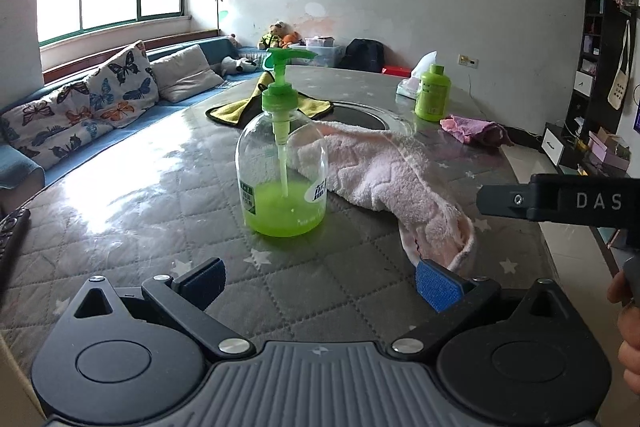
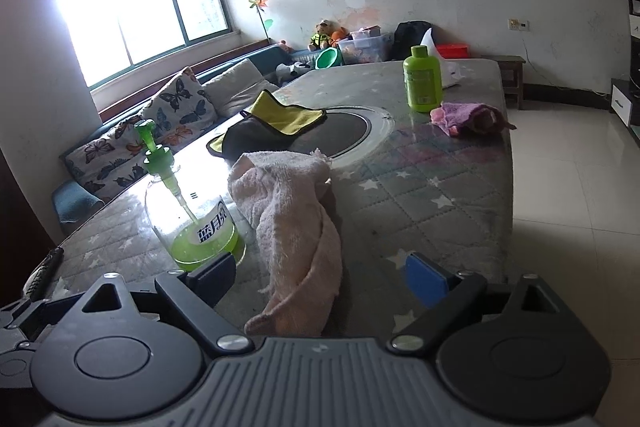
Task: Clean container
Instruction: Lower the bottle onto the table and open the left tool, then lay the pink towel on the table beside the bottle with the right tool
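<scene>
A clear pump bottle [image 1: 284, 167] with a green pump head and green liquid at the bottom stands upright on the quilted grey table [image 1: 160, 195]. It also shows in the right wrist view [image 2: 192, 219]. A pale pink towel [image 1: 384, 179] lies crumpled right of the bottle. My left gripper [image 1: 320, 283] is open and empty, a little in front of the bottle. My right gripper [image 2: 320, 279] is open with the pink towel [image 2: 292, 223] lying between its fingers, untouched. The right gripper's body [image 1: 560, 203] shows at the right in the left wrist view.
A yellow and black cloth [image 1: 272, 107] lies beyond the bottle by a round dark inset [image 1: 360, 115]. A green capped bottle [image 1: 432, 93], a tissue pack [image 1: 412, 79] and a purple cloth [image 1: 476, 131] sit at the far right. A sofa [image 1: 100, 107] runs along the left.
</scene>
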The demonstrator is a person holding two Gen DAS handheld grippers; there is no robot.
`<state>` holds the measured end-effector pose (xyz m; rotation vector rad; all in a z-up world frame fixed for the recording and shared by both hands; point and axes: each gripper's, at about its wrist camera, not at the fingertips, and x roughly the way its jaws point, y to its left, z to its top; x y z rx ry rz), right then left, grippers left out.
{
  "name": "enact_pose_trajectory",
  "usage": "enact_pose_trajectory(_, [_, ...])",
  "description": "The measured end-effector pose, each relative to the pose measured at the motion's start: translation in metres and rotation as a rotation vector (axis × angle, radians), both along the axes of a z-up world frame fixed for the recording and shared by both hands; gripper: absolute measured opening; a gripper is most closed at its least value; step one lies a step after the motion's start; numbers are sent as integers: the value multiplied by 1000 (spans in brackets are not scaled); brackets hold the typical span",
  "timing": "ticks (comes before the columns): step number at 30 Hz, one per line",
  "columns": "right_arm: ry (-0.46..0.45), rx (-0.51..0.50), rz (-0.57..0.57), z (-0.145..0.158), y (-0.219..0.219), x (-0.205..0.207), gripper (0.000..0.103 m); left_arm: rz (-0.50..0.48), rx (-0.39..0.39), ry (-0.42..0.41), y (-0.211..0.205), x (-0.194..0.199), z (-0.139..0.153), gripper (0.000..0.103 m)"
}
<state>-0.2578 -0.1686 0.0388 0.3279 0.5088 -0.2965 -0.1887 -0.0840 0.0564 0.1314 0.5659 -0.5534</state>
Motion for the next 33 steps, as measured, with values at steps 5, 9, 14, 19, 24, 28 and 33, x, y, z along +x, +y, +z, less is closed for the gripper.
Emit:
enact_pose_trajectory(5, [-1, -13, -11, -2, 5, -9, 94, 20, -24, -6, 4, -10, -1, 103])
enact_pose_trajectory(9, [-3, -28, -19, -3, 11, -15, 94, 49, -52, -17, 9, -20, -4, 103])
enact_pose_trajectory(14, [-5, -48, -30, -4, 19, -23, 94, 94, -41, -65, 13, -33, -1, 103])
enact_pose_trajectory(19, [-5, -81, -28, -6, 20, -28, 95, 101, -62, -38, 14, -33, 3, 103])
enact_pose_trajectory(24, [3, -95, -43, -7, 20, -30, 95, 77, -53, -28, 13, -36, 1, 103])
enact_pose_trajectory(28, [12, -97, -51, -9, 19, -29, 95, 66, -17, -73, 8, -42, 0, 103])
enact_pose_trajectory(33, [23, -100, -55, -12, 18, -28, 95, 95, -28, -77, 7, -42, 0, 103])
